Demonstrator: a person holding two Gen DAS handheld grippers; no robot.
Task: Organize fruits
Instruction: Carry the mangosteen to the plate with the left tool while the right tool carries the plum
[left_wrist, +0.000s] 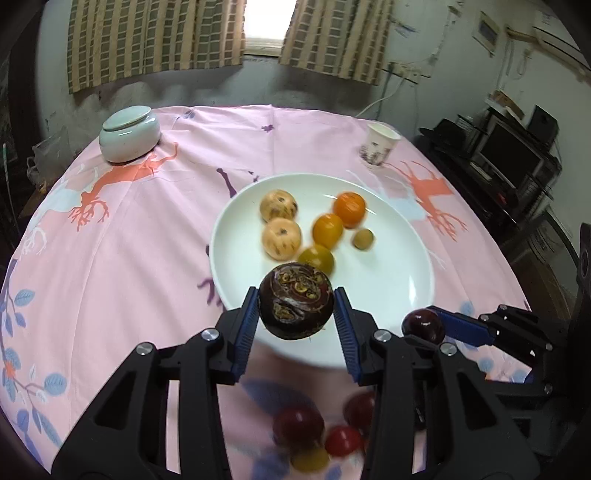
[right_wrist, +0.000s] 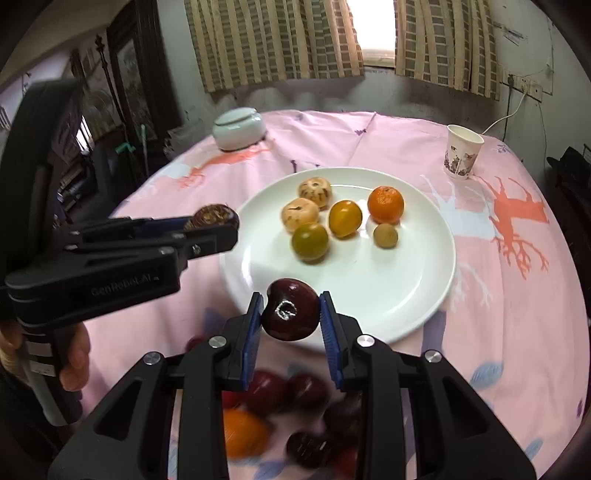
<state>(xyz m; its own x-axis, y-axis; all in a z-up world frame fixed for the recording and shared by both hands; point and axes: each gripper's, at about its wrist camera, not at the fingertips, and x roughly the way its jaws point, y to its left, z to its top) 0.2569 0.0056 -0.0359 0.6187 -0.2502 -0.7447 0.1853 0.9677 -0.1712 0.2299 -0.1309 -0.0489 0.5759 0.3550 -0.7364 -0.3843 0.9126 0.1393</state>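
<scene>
Your two wrist cameras sit side by side, close above the near edge, angled downward; both share the round white ceramic plate (left_wrist: 413, 295) (right_wrist: 424, 295).

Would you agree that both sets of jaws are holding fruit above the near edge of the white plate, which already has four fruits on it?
Not quite: the round white plate holds six fruits, not four, as the right wrist view shows clearly. The rest stands: the left gripper holds a dark brown scarred fruit and the right gripper a glossy dark red fruit near its edge.

"GenRobot.AI" stands in pale letters on the left gripper's (right_wrist: 212, 221) black body, at nine o'clock in the right wrist view.
</scene>
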